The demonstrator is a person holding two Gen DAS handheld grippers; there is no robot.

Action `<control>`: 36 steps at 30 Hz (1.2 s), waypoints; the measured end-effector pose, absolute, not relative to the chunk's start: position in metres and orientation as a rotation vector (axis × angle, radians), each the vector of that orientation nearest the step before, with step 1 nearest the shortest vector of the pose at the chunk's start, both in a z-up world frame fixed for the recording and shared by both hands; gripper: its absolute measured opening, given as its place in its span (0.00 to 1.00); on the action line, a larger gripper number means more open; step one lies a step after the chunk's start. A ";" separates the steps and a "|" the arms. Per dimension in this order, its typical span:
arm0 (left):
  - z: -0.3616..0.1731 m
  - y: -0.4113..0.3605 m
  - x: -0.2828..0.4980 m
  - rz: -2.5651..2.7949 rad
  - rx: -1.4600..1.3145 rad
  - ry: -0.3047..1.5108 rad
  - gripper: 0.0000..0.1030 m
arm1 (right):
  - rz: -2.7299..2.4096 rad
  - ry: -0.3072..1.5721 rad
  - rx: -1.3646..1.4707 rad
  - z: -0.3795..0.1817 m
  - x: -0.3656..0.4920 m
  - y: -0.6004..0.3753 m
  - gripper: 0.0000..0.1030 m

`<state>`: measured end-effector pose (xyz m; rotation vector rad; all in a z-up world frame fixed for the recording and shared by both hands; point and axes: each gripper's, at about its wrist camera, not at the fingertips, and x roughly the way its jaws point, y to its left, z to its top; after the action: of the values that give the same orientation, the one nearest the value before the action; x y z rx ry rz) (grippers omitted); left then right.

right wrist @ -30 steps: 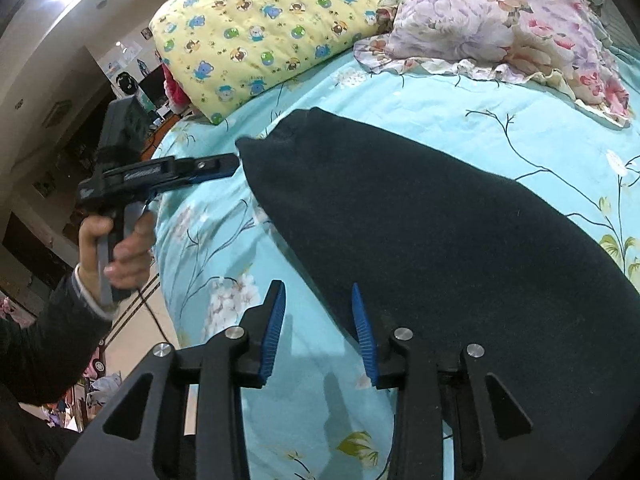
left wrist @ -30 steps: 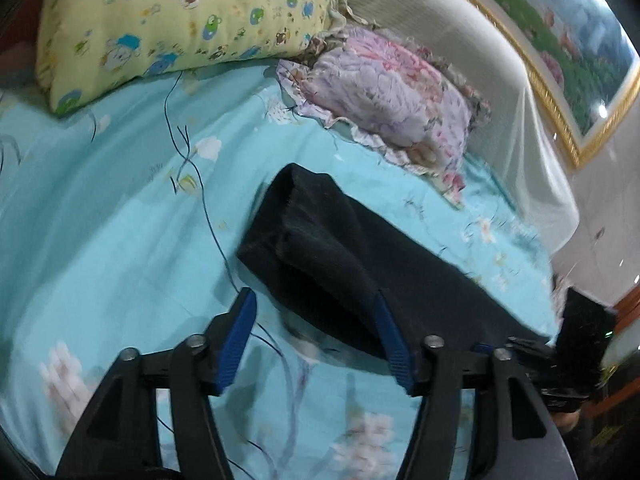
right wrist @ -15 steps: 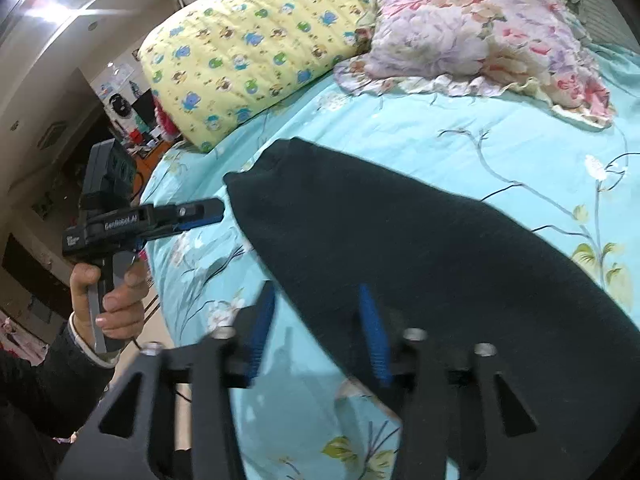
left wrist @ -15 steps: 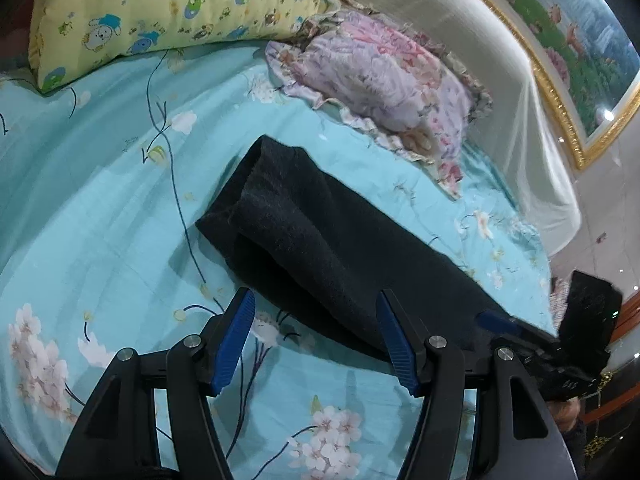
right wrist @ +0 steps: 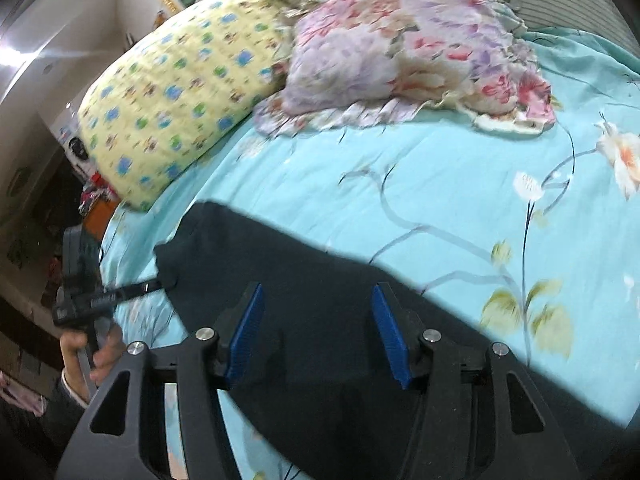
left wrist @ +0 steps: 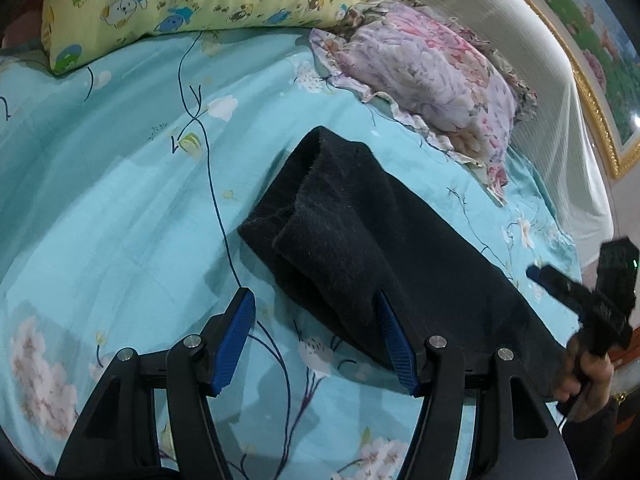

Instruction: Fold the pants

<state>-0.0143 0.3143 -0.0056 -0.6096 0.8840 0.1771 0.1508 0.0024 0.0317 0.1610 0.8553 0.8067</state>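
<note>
Black pants [left wrist: 384, 248] lie folded lengthwise across the middle of a bed [left wrist: 100, 208], below two pillows. The left gripper [left wrist: 316, 336] hovers with jaws apart at the pants' near edge. The right gripper [right wrist: 316, 332] hovers over the dark fabric, jaws also apart, holding nothing.

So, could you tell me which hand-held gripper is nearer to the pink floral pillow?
Right, as far as I can judge. The right hand-held gripper is over the pants; the left sits off the cuff end, farther from the pillow.
</note>
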 end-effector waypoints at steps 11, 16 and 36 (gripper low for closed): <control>-0.017 0.313 0.001 0.163 -0.602 0.888 0.60 | 0.840 1.044 -0.080 -0.013 0.200 0.045 0.42; -0.018 0.305 0.021 0.159 -0.569 0.876 0.54 | 0.854 0.991 -0.268 -0.005 0.172 0.062 0.17; 0.058 0.323 -0.057 0.091 -0.649 0.647 0.17 | 0.744 0.713 -0.373 0.036 0.129 0.108 0.11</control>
<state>-0.0567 0.3227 0.0579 -0.6489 0.6469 0.0905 0.1289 0.1078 0.0358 -0.3730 0.7128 0.7444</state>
